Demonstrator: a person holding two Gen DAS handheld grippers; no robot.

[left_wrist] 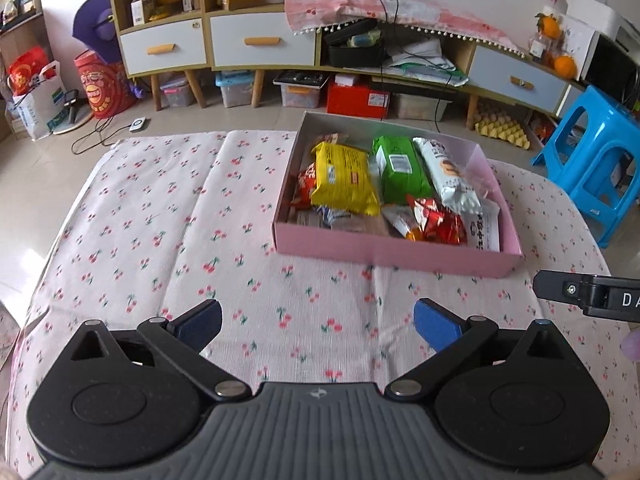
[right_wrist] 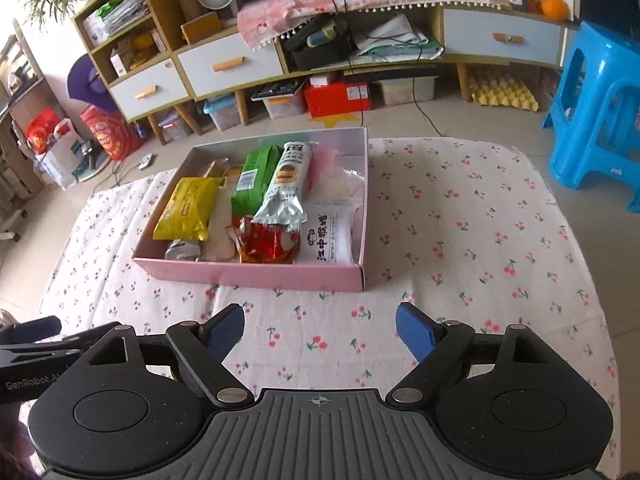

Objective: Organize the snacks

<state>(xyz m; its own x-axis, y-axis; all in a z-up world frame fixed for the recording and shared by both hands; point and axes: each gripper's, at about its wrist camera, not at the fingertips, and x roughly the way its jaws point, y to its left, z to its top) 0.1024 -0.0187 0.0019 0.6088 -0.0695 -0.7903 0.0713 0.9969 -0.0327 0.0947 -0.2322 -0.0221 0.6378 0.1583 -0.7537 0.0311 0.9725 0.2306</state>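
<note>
Snack-filled pink box (left_wrist: 396, 254) ahead of both empty grippers.
Left gripper (left_wrist: 318, 326) and right gripper (right_wrist: 320, 330) gape over bare cherry-print cloth (left_wrist: 160, 220); blue stool (right_wrist: 600, 100) far right.

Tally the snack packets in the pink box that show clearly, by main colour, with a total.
Yellow: 1
Green: 1
Red foil: 1
Silver-white long packet: 1
White packet with black lettering: 1
Total: 5; others lie partly buried.

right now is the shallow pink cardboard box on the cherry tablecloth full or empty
Full. The shallow pink cardboard box has no lid on, and packets cover its floor, among them a yellow packet and a green packet.
</note>
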